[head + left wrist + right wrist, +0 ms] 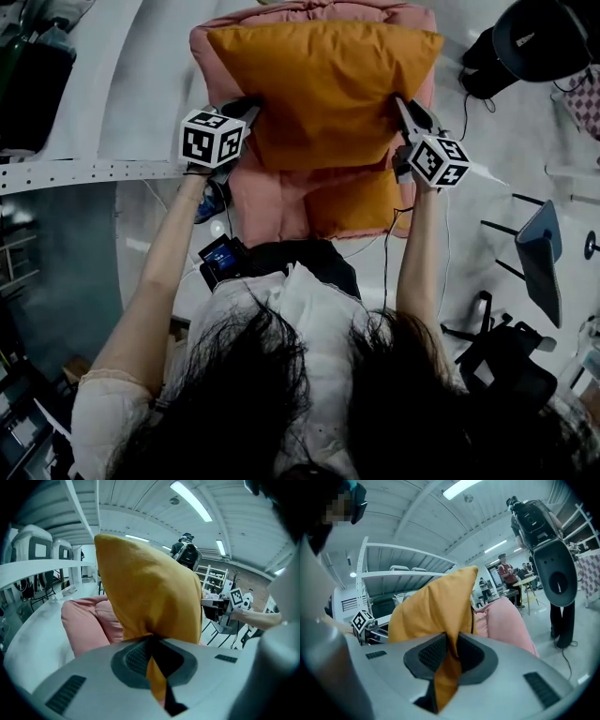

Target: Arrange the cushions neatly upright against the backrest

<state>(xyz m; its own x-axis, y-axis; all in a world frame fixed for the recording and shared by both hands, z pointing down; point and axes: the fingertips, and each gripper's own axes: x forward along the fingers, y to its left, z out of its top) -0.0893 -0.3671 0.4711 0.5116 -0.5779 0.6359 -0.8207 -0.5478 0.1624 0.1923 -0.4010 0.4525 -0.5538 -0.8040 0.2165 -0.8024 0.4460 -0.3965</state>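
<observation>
- Head view: pinching orange cushion (323, 94) by left edge with left gripper (247, 109), right edge with right gripper (405, 107)
- Long side left-right, pink backrest (202, 42) just beyond

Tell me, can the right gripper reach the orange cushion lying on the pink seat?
Probably not. The right gripper has its jaws shut on the raised orange cushion, so it is busy. The lower cushion lies below it, partly hidden by the raised one.
</observation>
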